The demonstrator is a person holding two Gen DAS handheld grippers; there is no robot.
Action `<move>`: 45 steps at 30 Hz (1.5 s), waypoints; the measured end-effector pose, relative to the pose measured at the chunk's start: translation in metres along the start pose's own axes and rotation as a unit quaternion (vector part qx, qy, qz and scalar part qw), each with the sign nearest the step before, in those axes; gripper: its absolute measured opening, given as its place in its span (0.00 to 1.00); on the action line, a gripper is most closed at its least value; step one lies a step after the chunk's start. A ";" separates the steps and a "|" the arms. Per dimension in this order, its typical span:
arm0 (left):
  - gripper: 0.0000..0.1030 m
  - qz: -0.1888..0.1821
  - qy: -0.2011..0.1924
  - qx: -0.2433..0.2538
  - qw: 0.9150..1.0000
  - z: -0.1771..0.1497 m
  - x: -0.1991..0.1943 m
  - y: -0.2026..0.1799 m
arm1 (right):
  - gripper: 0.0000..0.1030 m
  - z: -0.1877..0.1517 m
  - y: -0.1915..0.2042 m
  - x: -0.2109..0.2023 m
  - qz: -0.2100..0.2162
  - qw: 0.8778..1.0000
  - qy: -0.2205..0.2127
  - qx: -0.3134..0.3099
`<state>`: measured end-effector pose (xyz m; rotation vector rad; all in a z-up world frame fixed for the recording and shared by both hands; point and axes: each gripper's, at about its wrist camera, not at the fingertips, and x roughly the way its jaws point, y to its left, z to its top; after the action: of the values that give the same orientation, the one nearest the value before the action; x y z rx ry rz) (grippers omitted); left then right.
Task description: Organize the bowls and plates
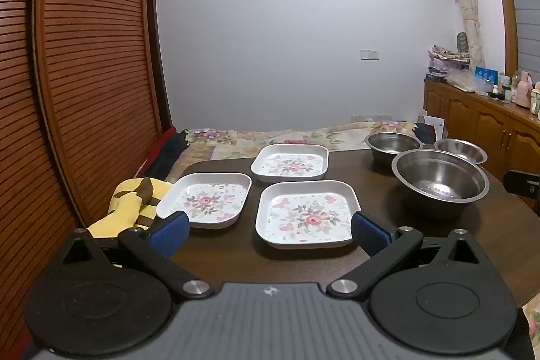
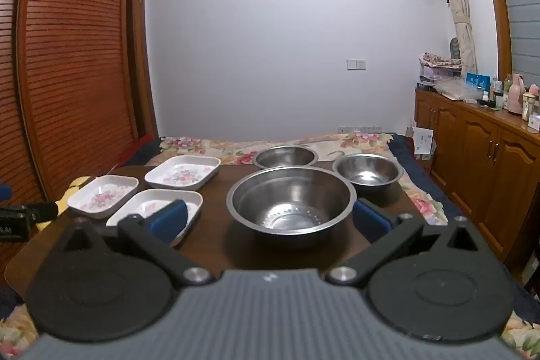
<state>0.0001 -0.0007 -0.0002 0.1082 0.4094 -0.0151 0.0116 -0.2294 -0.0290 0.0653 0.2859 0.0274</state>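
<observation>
I am holding the left tongs [image 1: 270, 233] wide open over the near edge of the counter [image 1: 388, 191], gripping nothing; the nearest plate [image 1: 305, 215] is lying between the blue pads [image 1: 170, 233], apart from them. A second plate [image 1: 206, 199] is sitting just left of it, and a third [image 1: 290, 162] is lying behind, all three flat and unstacked. I am keeping the right tongs [image 2: 270, 220] just as wide, also empty, with the big bowl [image 2: 292, 201] standing upright between their pads [image 2: 371, 221], untouched as far as I can tell. Two smaller bowls are resting behind it: one [image 2: 285, 156] at the far edge, one [image 2: 368, 172] to the right. The plates are occupying the counter's left half, the bowls its right. A yellow cloth [image 1: 135, 204] is lying at the left edge, and a flowered bed [image 2: 219, 145] is stretching beyond.
</observation>
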 end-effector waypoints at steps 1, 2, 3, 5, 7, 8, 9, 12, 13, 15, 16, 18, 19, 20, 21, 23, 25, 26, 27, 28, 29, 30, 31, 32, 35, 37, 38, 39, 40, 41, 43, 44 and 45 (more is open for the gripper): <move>1.00 -0.001 0.000 0.000 1.000 0.000 0.000 0.000 | 1.00 0.000 0.000 0.000 0.001 1.000 0.000 0.001; 1.00 -0.001 0.001 0.000 1.000 0.000 0.000 -0.001 | 1.00 0.000 -0.001 -0.001 0.001 1.000 0.000 0.001; 1.00 -0.004 0.000 -0.011 1.000 0.000 0.000 0.001 | 1.00 0.000 -0.001 0.000 -0.001 1.000 0.007 0.000; 1.00 -0.005 0.000 -0.010 1.000 0.001 0.000 0.001 | 1.00 0.000 -0.002 0.000 -0.002 1.000 0.007 0.001; 1.00 -0.006 -0.001 -0.009 1.000 0.001 0.001 0.001 | 1.00 0.000 -0.003 -0.001 -0.003 1.000 0.006 0.001; 1.00 -0.006 -0.001 -0.007 1.000 0.002 0.001 0.001 | 1.00 -0.001 0.000 0.000 -0.003 1.000 0.007 0.000; 1.00 -0.005 -0.001 -0.010 1.000 -0.001 0.001 0.001 | 1.00 -0.001 0.003 0.001 -0.004 1.000 0.006 0.000; 1.00 -0.005 -0.002 -0.008 1.000 -0.001 -0.001 0.000 | 1.00 -0.001 0.000 0.001 -0.005 1.000 0.008 0.000; 1.00 -0.005 -0.003 -0.008 1.000 -0.001 -0.001 0.000 | 1.00 -0.002 0.000 0.000 -0.005 1.000 0.009 0.000; 1.00 -0.005 -0.003 -0.008 1.000 -0.001 -0.001 0.001 | 1.00 -0.002 -0.004 0.003 -0.005 1.000 0.010 0.001; 1.00 -0.005 -0.003 -0.008 1.000 -0.001 -0.001 0.001 | 1.00 -0.002 -0.005 0.002 -0.005 1.000 0.009 0.001; 1.00 -0.005 -0.004 -0.003 1.000 -0.001 -0.003 0.000 | 1.00 -0.002 -0.006 0.001 -0.004 1.000 0.009 0.000; 1.00 -0.005 -0.004 -0.004 1.000 -0.001 -0.004 0.000 | 1.00 -0.002 -0.006 0.000 -0.005 1.000 0.008 0.000; 1.00 -0.005 -0.004 -0.004 1.000 -0.001 -0.004 0.000 | 1.00 -0.002 -0.006 0.000 -0.005 1.000 0.009 0.000; 1.00 -0.005 -0.004 -0.003 1.000 0.000 -0.004 -0.001 | 1.00 -0.002 -0.006 0.000 -0.005 1.000 0.009 0.000; 1.00 -0.006 -0.004 -0.002 1.000 0.000 -0.004 0.000 | 1.00 -0.002 -0.007 0.000 -0.005 1.000 0.010 -0.001; 1.00 -0.006 -0.004 -0.002 1.000 -0.001 -0.004 0.000 | 1.00 -0.003 -0.007 0.000 -0.006 1.000 0.010 -0.002; 1.00 -0.006 -0.004 -0.002 1.000 -0.001 -0.004 0.000 | 1.00 -0.003 -0.007 0.000 -0.005 1.000 0.010 -0.002; 1.00 -0.006 -0.005 -0.002 1.000 -0.001 -0.005 0.000 | 1.00 -0.003 -0.007 0.000 -0.006 1.000 0.011 -0.001; 1.00 -0.006 -0.005 -0.002 1.000 0.000 -0.005 0.000 | 1.00 -0.003 -0.007 0.000 -0.006 1.000 0.011 -0.001; 1.00 -0.007 -0.006 -0.002 1.000 0.000 -0.005 0.000 | 1.00 -0.003 -0.007 0.000 -0.006 1.000 0.011 -0.002; 1.00 -0.007 -0.006 -0.002 1.000 0.000 -0.006 0.000 | 1.00 -0.003 -0.007 0.000 -0.006 1.000 0.011 -0.002; 1.00 -0.008 -0.006 -0.003 1.000 0.000 -0.005 0.000 | 1.00 -0.003 -0.007 0.000 -0.005 1.000 0.011 -0.002; 1.00 -0.008 -0.007 -0.003 1.000 0.001 -0.005 0.000 | 1.00 -0.004 -0.007 -0.001 -0.006 1.000 0.011 -0.002; 1.00 -0.009 -0.007 -0.003 1.000 0.001 -0.006 0.000 | 1.00 -0.005 -0.008 0.000 -0.007 1.000 0.012 -0.002; 1.00 -0.009 -0.007 -0.003 1.000 0.001 -0.006 0.000 | 1.00 -0.005 -0.007 0.000 -0.007 1.000 0.012 -0.002; 1.00 -0.009 -0.007 -0.003 1.000 0.001 -0.006 0.000 | 1.00 -0.005 -0.008 0.000 -0.006 1.000 0.012 -0.002; 1.00 -0.009 -0.007 -0.003 1.000 0.001 -0.006 0.000 | 1.00 -0.005 -0.008 0.000 -0.006 1.000 0.012 -0.001; 1.00 -0.009 -0.007 -0.003 1.000 0.001 -0.006 0.001 | 1.00 -0.005 -0.008 0.000 -0.007 1.000 0.011 -0.002; 1.00 -0.009 -0.008 -0.003 1.000 0.001 -0.006 0.001 | 1.00 -0.005 -0.008 -0.001 -0.007 1.000 0.010 -0.002; 1.00 -0.010 -0.009 -0.002 1.000 0.001 -0.007 0.001 | 1.00 -0.005 -0.008 -0.001 -0.007 1.000 0.011 -0.001; 1.00 -0.010 -0.009 -0.001 1.000 0.002 -0.007 0.001 | 1.00 -0.005 -0.008 0.000 -0.007 1.000 0.011 -0.001; 1.00 -0.010 -0.009 0.000 1.000 0.002 -0.007 0.001 | 1.00 -0.005 -0.008 0.000 -0.008 1.000 0.011 -0.002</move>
<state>-0.0058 -0.0002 0.0040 0.1032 0.3922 -0.0363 0.0104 -0.2366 -0.0338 0.0588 0.3089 0.0136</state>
